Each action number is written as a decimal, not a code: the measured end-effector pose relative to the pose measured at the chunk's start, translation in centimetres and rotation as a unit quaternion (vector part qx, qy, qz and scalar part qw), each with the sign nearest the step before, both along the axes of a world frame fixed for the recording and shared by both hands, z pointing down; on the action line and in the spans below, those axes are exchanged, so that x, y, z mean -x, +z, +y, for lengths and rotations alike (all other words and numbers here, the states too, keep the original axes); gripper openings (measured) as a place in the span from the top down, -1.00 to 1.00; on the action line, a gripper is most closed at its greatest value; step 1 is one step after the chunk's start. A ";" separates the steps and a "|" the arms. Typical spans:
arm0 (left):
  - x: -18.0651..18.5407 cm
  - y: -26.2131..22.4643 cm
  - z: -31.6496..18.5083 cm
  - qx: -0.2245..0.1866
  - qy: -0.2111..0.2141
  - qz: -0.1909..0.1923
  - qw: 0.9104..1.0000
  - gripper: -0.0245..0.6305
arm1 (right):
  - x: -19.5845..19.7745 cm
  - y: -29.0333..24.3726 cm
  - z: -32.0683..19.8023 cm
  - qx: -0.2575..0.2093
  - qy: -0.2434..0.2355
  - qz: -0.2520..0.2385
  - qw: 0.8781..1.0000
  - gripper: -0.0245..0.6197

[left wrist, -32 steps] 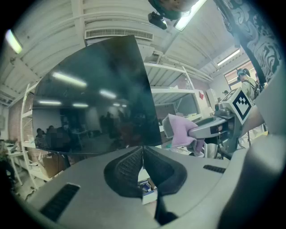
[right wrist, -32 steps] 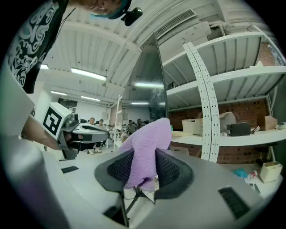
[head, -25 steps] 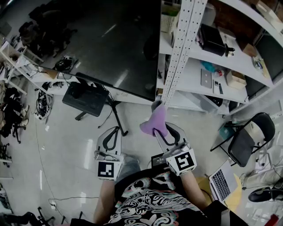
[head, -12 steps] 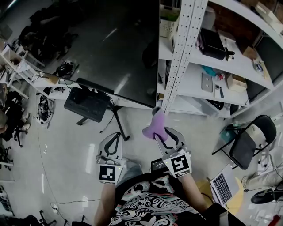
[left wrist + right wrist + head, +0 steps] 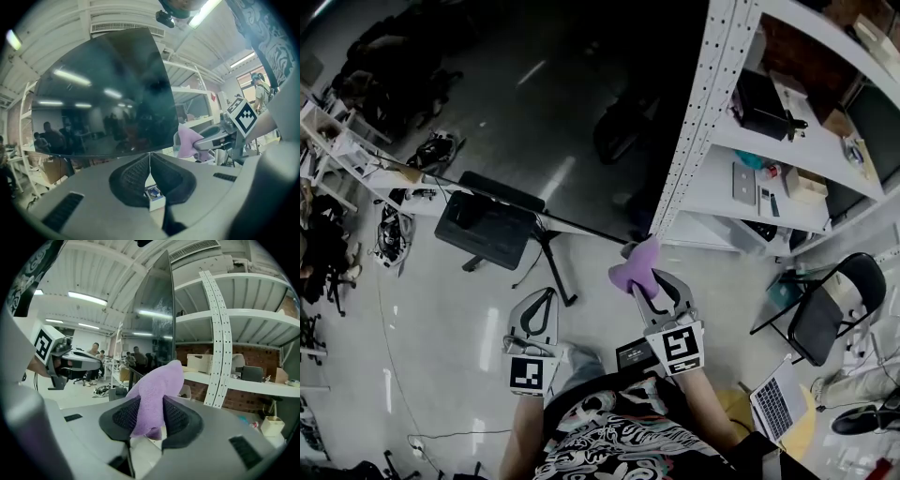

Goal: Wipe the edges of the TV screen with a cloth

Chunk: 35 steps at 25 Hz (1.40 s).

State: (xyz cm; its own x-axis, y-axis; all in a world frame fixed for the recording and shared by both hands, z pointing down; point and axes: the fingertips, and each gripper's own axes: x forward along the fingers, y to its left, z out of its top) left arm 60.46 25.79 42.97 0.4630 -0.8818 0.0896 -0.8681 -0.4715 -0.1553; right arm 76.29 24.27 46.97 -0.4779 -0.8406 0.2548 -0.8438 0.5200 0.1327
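Observation:
The large dark TV screen stands on a black stand, filling the upper middle of the head view. My right gripper is shut on a purple cloth, which it holds up near the screen's lower right corner. The right gripper view shows the purple cloth bunched between the jaws, with the TV's right edge straight ahead. My left gripper hangs lower left of the cloth, shut with nothing in it. The left gripper view looks up at the TV screen, with the cloth to the right.
A white perforated shelf post and shelves with boxes and devices stand right beside the TV. The black stand base and cables lie on the floor below. A folding chair and a laptop are at right. Cluttered desks line the left.
The view has shifted so the TV and shelf post sit further right and closer. My right gripper with the cloth stays near the screen's lower right corner; the left gripper has hardly moved.

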 end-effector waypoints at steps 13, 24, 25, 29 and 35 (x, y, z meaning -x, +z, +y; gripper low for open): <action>4.8 0.2 -3.4 0.006 -0.019 0.010 1.000 0.87 | 3.6 -0.8 -2.9 0.004 0.004 -0.011 1.000 0.46; 8.4 0.9 -3.0 0.013 -0.043 0.009 0.999 0.87 | 5.6 -1.1 -4.1 0.005 0.001 -0.032 0.999 0.46; 8.6 0.8 -3.1 0.013 -0.045 0.009 0.999 0.87 | 5.8 -1.1 -4.2 0.005 0.000 -0.032 0.999 0.46; 9.5 0.8 -3.3 0.013 -0.054 0.016 0.998 0.87 | 6.8 -1.1 -4.6 0.006 -0.010 -0.030 0.999 0.46; 10.7 1.6 -3.2 0.034 -0.057 -0.016 0.998 0.87 | 8.4 -1.4 -5.5 0.007 -0.023 -0.037 0.999 0.46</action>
